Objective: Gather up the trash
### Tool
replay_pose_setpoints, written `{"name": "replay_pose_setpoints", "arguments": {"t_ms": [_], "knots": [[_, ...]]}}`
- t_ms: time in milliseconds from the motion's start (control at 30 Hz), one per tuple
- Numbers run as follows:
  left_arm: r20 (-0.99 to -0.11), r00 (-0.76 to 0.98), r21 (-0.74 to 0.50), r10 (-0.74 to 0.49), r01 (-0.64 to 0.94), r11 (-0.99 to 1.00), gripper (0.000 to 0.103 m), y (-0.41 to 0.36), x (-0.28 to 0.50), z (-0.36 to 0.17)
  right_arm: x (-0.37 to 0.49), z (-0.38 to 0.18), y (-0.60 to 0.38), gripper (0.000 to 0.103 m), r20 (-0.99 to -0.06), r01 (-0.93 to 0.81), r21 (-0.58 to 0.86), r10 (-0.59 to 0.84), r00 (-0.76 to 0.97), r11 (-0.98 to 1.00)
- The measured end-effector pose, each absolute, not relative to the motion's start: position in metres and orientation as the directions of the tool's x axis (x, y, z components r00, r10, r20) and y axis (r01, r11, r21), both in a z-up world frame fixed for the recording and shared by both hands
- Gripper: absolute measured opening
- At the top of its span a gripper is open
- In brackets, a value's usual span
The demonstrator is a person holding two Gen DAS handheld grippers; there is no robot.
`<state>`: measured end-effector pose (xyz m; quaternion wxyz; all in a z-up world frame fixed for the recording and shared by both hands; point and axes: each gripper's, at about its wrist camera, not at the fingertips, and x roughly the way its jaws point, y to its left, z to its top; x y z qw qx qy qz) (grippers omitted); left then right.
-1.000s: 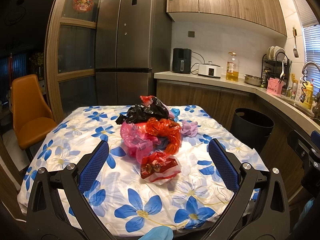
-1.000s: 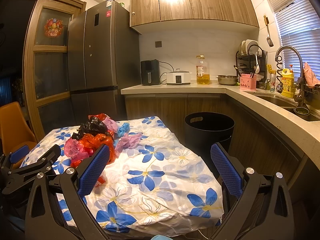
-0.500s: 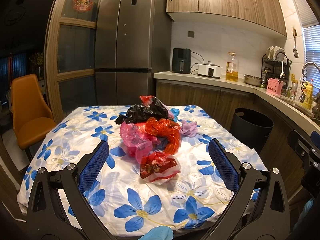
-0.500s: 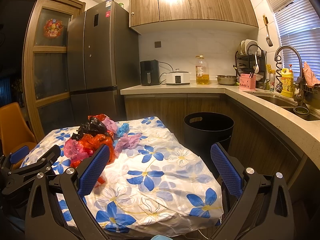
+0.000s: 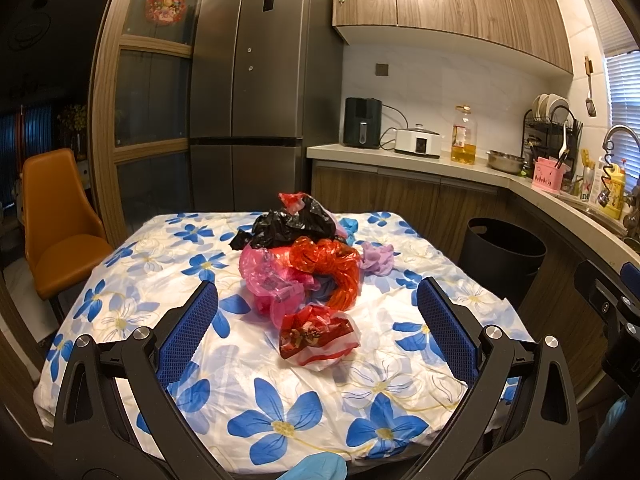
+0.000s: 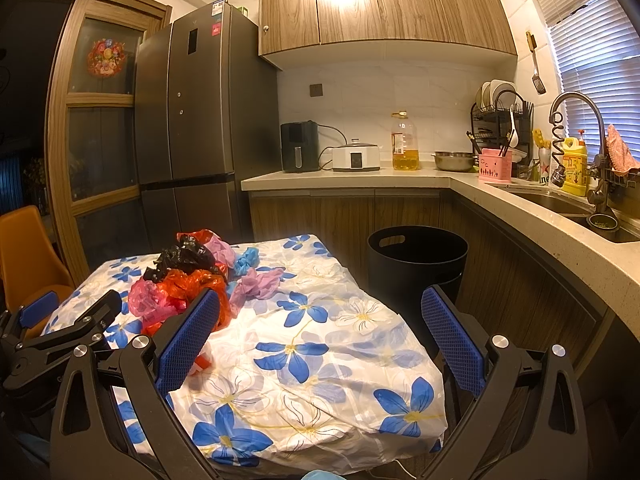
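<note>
A pile of crumpled plastic bags point(image 5: 298, 256) lies mid-table: black on top, pink and orange-red below, a purple one point(image 5: 376, 257) at its right. A red-and-white bag point(image 5: 318, 335) lies apart, nearest me. The pile also shows in the right wrist view point(image 6: 188, 280). A black trash bin point(image 5: 502, 258) stands on the floor right of the table, seen too in the right wrist view point(image 6: 416, 264). My left gripper point(image 5: 318, 328) is open and empty, held short of the red-and-white bag. My right gripper point(image 6: 320, 336) is open and empty over the table's right part.
The table wears a white cloth with blue flowers point(image 5: 280, 408). An orange chair point(image 5: 56, 232) stands at the left. A fridge point(image 5: 256, 100) is behind. The counter point(image 6: 540, 216) with sink and dish rack runs along the right.
</note>
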<state>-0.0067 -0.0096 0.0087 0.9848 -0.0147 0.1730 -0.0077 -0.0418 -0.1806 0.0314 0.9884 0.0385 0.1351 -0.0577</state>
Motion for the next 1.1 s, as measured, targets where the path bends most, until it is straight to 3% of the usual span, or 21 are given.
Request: {"name": "replay_pose_setpoints", "arguments": {"t_ms": [1100], "knots": [[-0.34, 0.94, -0.035, -0.022, 0.011, 0.999, 0.098, -0.0094, -0.0067, 0.0097, -0.0404, 0.031, -0.1802, 0.098, -0.268, 0.124, 0.062, -0.103, 0.958, 0.99]]}}
